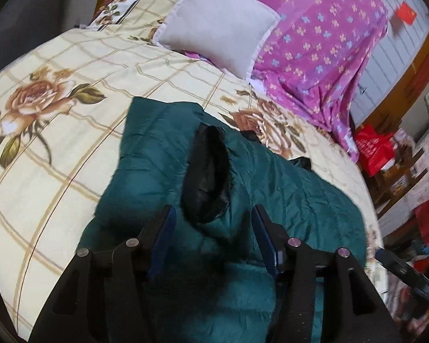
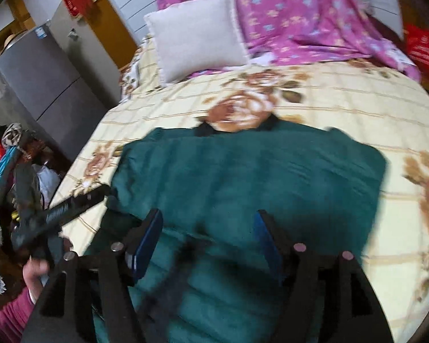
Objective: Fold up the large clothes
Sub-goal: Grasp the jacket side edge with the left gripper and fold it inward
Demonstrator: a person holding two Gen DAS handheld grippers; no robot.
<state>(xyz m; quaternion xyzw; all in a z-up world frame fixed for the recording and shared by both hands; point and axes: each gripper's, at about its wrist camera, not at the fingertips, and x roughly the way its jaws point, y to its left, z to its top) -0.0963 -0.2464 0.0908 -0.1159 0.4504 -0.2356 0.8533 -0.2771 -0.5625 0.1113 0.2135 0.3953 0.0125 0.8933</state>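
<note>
Teal jacket (image 2: 243,171) — one; two pillows.

Both wrist views look down close over the bed (image 1: 57,143), sharing the green jacket (image 2: 243,171).

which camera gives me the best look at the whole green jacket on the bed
The right wrist view. There the green jacket lies spread across the floral bedspread, with the collar and both shoulders visible, though blurred. The left wrist view is sharper but shows it from one side, with a black-lined opening facing the camera.
</note>
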